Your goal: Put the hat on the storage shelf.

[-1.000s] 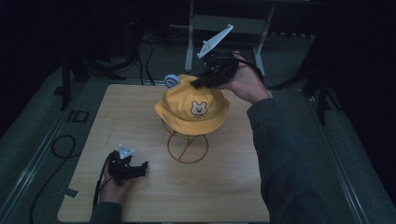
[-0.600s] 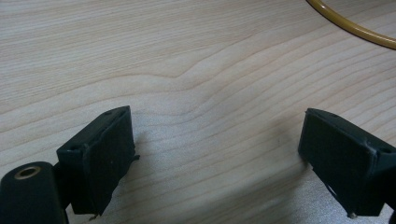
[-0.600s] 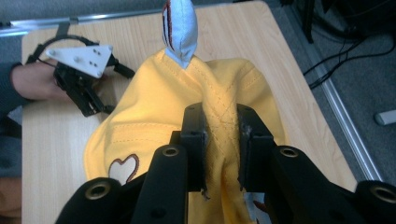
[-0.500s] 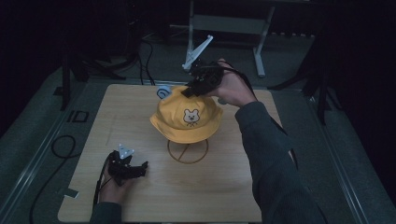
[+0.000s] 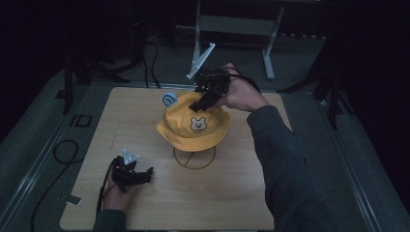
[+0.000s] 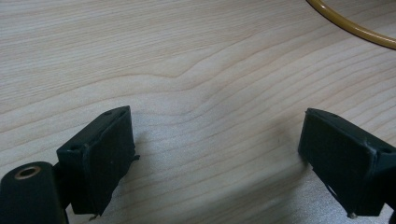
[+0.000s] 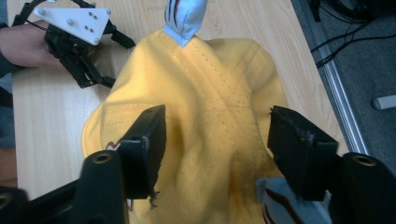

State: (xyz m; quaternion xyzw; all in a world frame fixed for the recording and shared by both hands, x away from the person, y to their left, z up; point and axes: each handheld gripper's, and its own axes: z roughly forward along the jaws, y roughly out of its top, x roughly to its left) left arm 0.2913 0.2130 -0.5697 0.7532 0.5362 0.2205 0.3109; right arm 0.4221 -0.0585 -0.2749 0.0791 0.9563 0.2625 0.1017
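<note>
Yellow bucket hat [image 5: 193, 126] with a bear face on its front sits on a gold wire stand [image 5: 194, 158] near the middle of my pale wood counter [image 5: 232, 193]; small blue-and-white ears [image 5: 168, 99] stick up from its crown. My right hand-held gripper [image 5: 209, 92] hangs just over the hat's top, and in the right gripper view its jaws stand wide, one either side of the crown [image 7: 219, 121], holding nothing. My left hand-held gripper [image 5: 130, 173] rests low on the counter's near left part, well apart from the hat, jaws spread wide over bare wood grain beside the stand's ring [image 6: 355, 25]. Around the counter the room is dark: grey floor [image 5: 29, 159], black cables [image 5: 150, 53] and a metal frame [image 5: 232, 29] behind.
</note>
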